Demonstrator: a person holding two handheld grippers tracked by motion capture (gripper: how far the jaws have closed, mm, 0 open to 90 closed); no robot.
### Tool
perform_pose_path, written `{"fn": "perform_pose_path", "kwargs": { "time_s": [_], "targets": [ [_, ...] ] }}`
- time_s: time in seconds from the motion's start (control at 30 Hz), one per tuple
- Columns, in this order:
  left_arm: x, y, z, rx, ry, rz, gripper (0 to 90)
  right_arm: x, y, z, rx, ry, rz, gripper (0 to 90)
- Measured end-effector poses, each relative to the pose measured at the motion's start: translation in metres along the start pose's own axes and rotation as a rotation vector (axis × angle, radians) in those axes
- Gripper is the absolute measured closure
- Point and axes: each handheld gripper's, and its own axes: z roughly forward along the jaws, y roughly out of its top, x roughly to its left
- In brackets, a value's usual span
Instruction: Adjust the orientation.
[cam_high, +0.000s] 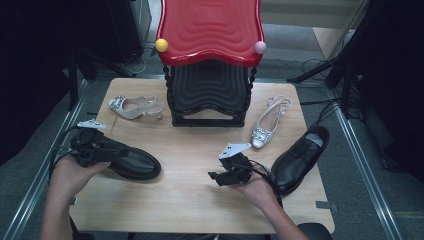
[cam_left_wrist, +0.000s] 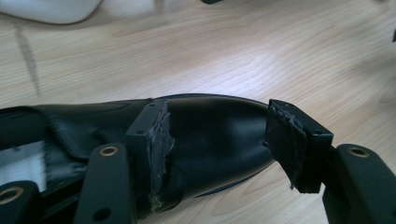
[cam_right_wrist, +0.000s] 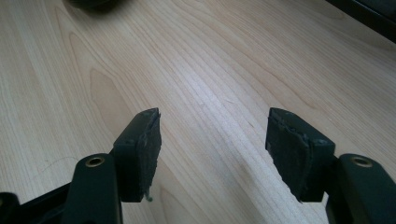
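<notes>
A black leather shoe (cam_high: 135, 164) lies at the table's front left, toe pointing right. My left gripper (cam_high: 111, 151) sits over its heel end, jaws open. In the left gripper view the shoe's glossy toe (cam_left_wrist: 215, 135) lies between the jaws of the left gripper (cam_left_wrist: 219, 126), the left pad (cam_left_wrist: 152, 144) against the upper and the right pad (cam_left_wrist: 289, 144) just off the shoe's side. A second black shoe (cam_high: 300, 157) lies at the front right. My right gripper (cam_high: 216, 177) hovers open beside it, and the right gripper (cam_right_wrist: 212, 126) has bare wood between its pads.
Stacked stools, red one (cam_high: 210, 27) on black ones (cam_high: 209, 95), stand at the back middle of the wooden table (cam_high: 190, 205). One silver slingback shoe (cam_high: 132, 106) lies left of them, another (cam_high: 270, 122) right. Cables trail beyond the table's right edge.
</notes>
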Motion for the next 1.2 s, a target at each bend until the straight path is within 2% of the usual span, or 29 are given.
{"fn": "perform_pose_path", "kwargs": {
  "time_s": [0.1,0.13,0.2,0.33,0.43,0.53,0.57,0.63,0.7,0.8,1.0,1.1,1.2],
  "targets": [
    [0.007,-0.001,-0.003,0.006,0.005,-0.019,40.5,0.0,0.0,0.0,0.004,0.002,0.001,36.8],
    [0.01,-0.001,-0.005,0.013,0.025,-0.022,40.6,0.0,0.0,0.0,0.01,-0.001,0.0,36.8],
    [0.014,-0.002,-0.007,0.015,0.038,-0.034,40.6,0.0,-0.001,0.0,0.011,-0.003,-0.001,36.8],
    [0.02,-0.002,-0.008,0.013,0.03,-0.048,40.9,0.001,-0.001,0.0,0.022,-0.008,0.0,36.7],
    [0.027,-0.002,-0.014,0.016,0.087,-0.057,40.7,0.001,-0.002,0.0,0.027,-0.015,-0.002,36.6],
    [0.034,-0.002,-0.019,0.028,0.106,-0.059,40.7,0.0,-0.004,-0.002,0.022,-0.018,0.003,36.7],
    [0.04,-0.004,-0.02,0.027,0.129,-0.094,40.7,0.0,-0.005,-0.002,0.022,-0.018,0.003,36.7],
    [0.046,-0.004,-0.016,0.054,0.139,-0.116,40.2,0.0,-0.005,-0.003,0.022,-0.026,0.012,36.7],
    [0.051,-0.005,-0.01,0.074,0.116,-0.12,40.2,0.0,-0.006,-0.003,0.023,-0.023,0.015,36.7],
    [0.055,-0.005,-0.001,0.083,0.049,-0.13,40.3,0.001,-0.006,-0.002,0.025,-0.025,0.011,36.7],
    [0.054,-0.004,0.022,0.139,0.003,-0.128,38.9,0.001,-0.007,-0.003,0.026,-0.026,0.011,36.7],
    [0.053,-0.003,0.019,0.129,-0.005,-0.132,44.3,0.001,-0.007,-0.002,0.028,-0.025,0.011,36.7],
    [0.051,-0.002,0.017,0.125,-0.011,-0.132,55.8,0.002,-0.007,-0.001,0.03,-0.025,0.008,36.8]
  ]
}}
